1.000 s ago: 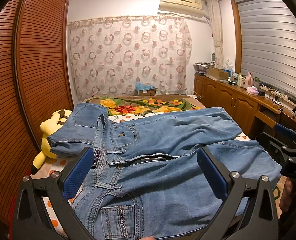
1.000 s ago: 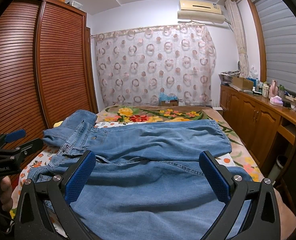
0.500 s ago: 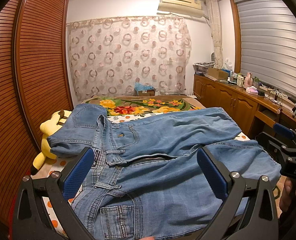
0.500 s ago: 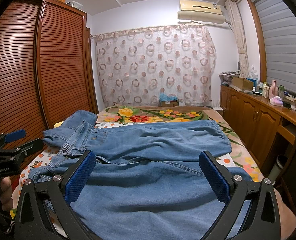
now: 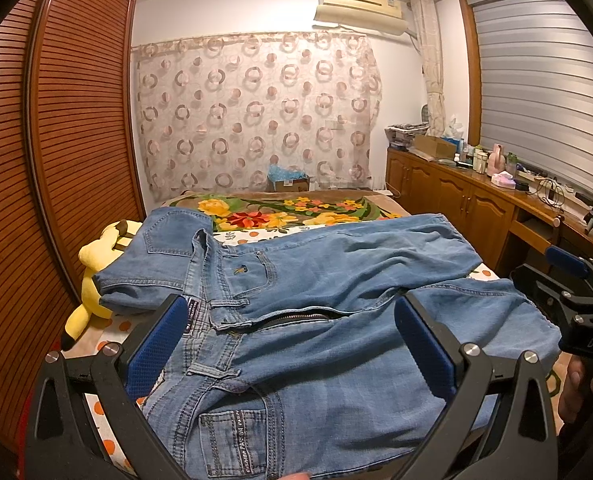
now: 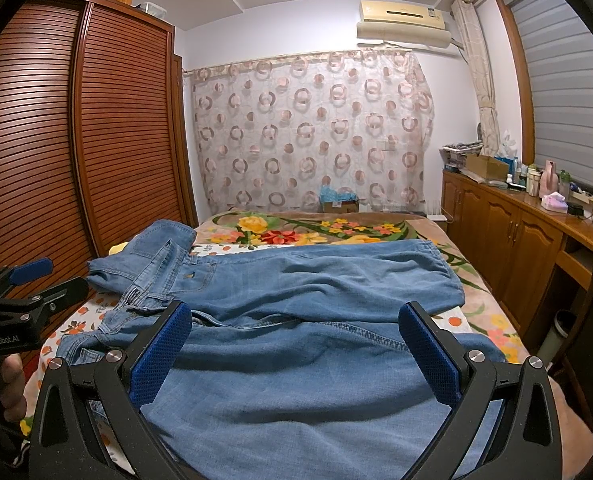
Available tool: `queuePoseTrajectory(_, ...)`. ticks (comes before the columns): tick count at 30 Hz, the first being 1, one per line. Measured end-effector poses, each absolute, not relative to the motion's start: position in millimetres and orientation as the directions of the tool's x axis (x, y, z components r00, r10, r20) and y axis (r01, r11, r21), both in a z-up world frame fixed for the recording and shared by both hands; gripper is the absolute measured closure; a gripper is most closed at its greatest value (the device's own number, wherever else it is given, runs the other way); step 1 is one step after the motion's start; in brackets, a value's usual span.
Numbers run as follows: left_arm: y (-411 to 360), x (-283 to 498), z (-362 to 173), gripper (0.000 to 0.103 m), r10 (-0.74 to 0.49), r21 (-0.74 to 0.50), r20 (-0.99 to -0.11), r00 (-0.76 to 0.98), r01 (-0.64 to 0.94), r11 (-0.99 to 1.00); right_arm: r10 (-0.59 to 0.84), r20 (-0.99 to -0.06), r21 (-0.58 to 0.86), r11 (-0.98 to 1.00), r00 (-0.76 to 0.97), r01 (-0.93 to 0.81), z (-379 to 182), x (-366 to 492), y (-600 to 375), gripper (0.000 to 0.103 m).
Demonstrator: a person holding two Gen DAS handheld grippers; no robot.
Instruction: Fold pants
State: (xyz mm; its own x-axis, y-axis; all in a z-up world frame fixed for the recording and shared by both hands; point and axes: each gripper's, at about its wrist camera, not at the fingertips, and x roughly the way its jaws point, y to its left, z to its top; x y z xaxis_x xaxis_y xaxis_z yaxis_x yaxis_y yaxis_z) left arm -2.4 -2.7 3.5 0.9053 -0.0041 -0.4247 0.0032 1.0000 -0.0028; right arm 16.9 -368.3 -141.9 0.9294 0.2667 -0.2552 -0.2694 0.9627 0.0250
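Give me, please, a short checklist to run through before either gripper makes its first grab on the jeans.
1. Left gripper open, nothing between its fingers: ok.
2. Right gripper open, nothing held: ok.
3. Jeans spread out on the bed, both legs running toward the right side: ok.
4. Fabric flat: not ok; the waistband corner is flipped up at the far left, the fly gapes, and the legs are wrinkled.
5. Yellow plush toy clear of the jeans: not ok; it sits right beside the waistband and looks partly covered.
6. Near hem fully on the bed: cannot tell; the grippers hide the near edge.
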Motion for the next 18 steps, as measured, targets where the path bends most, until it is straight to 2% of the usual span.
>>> queuePoseTrajectory(13, -5, -1, 8, 0.0, -0.007, -0.003, -0.426, 0.905, 0.006, 1.0, 0.267, -0.255, 0.025, 0.963, 0.929, -0.27, -142, 17, -368, 0.0)
queuePoseTrajectory(18, -18, 3, 3, 0.0, -0.015, -0.006, -0.463, 0.886, 0.014, 1.0, 0.267, -0.28, 0.024, 0.962, 0.922, -0.272, -148, 22, -368, 0.0)
